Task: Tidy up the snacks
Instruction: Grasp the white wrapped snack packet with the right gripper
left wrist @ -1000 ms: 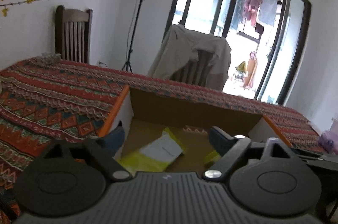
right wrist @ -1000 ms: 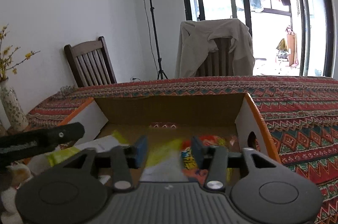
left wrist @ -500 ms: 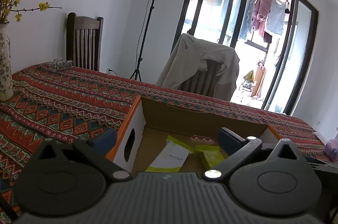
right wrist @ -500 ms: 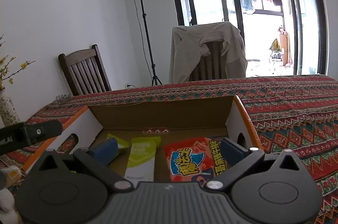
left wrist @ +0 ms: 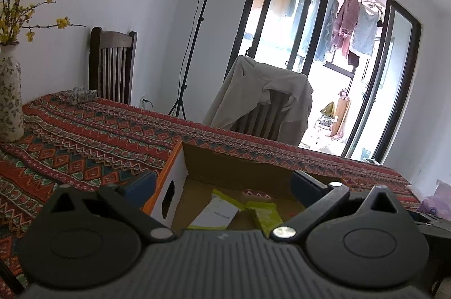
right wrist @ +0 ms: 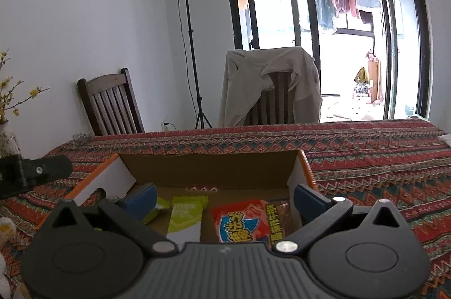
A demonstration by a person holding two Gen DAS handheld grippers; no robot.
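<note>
Both grippers are hanging empty, fingers spread wide. Right gripper (right wrist: pixel 224 199) is hovering over the near edge of the cardboard box (right wrist: pixel 208 167), its blue pads sitting at 9 and 3 o'clock of the box's interior, touching nothing. Inside the box, a red snack packet (right wrist: pixel 245 220) with yellow lettering is lying flat at about 1 o'clock from the view's bottom centre, and a green-and-white packet (right wrist: pixel 187 217) is lying just beside it toward 11 o'clock. A second yellow-green packet (right wrist: pixel 157 210) is peeking out behind the left pad.

Left gripper (left wrist: pixel 222 186) is likewise released, straddling the box's (left wrist: pixel 239 166) left wall (left wrist: pixel 169 191): one pad is showing outside the orange rim at 9 o'clock, the other over the interior at 3 o'clock. Between them two green-and-white packets (left wrist: pixel 220 211) (left wrist: pixel 266 214) are resting on the box floor. The box is sitting on a patterned tablecloth (left wrist: pixel 84 141), with a flowered vase (left wrist: pixel 10 98) at 10 o'clock.
</note>
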